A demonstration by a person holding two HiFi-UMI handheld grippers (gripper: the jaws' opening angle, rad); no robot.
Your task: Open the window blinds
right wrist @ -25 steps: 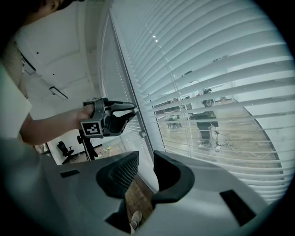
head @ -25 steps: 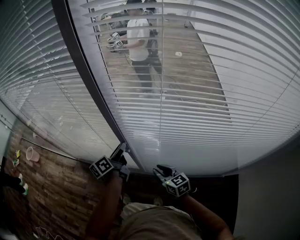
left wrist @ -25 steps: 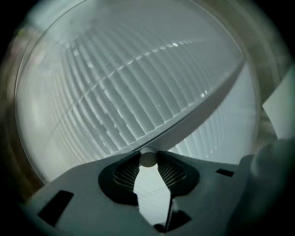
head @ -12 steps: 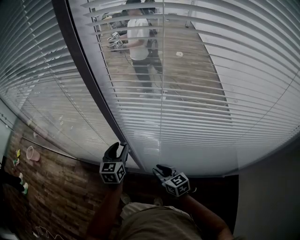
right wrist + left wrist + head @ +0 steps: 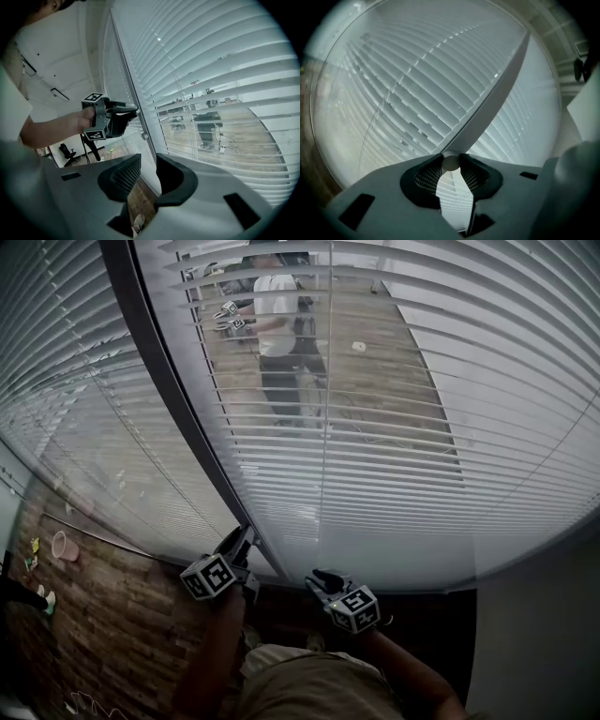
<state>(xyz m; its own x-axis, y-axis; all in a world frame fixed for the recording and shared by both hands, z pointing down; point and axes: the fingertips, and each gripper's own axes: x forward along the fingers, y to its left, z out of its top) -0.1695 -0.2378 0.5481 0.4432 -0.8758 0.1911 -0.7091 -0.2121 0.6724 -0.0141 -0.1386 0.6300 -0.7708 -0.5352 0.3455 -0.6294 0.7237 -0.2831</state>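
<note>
The window blinds (image 5: 375,474) hang down over the glass in front of me. Their slats are tilted enough that a wooden floor and a standing figure (image 5: 277,315) show between them, sliced into strips; I cannot tell if the figure is a reflection. The tilt wand (image 5: 497,93) slants down beside the dark window frame (image 5: 178,427). In the head view it is too thin to follow.

My left gripper (image 5: 450,164) has just been closing, and its pads press on the wand's rounded lower end. My right gripper (image 5: 143,180) waits just beside it, jaws drawn together with nothing between them; only floor and a shoe show past them.

Far left on the brick-patterned floor stands a pink cup (image 5: 64,547); its contents are too small to make out.
</note>
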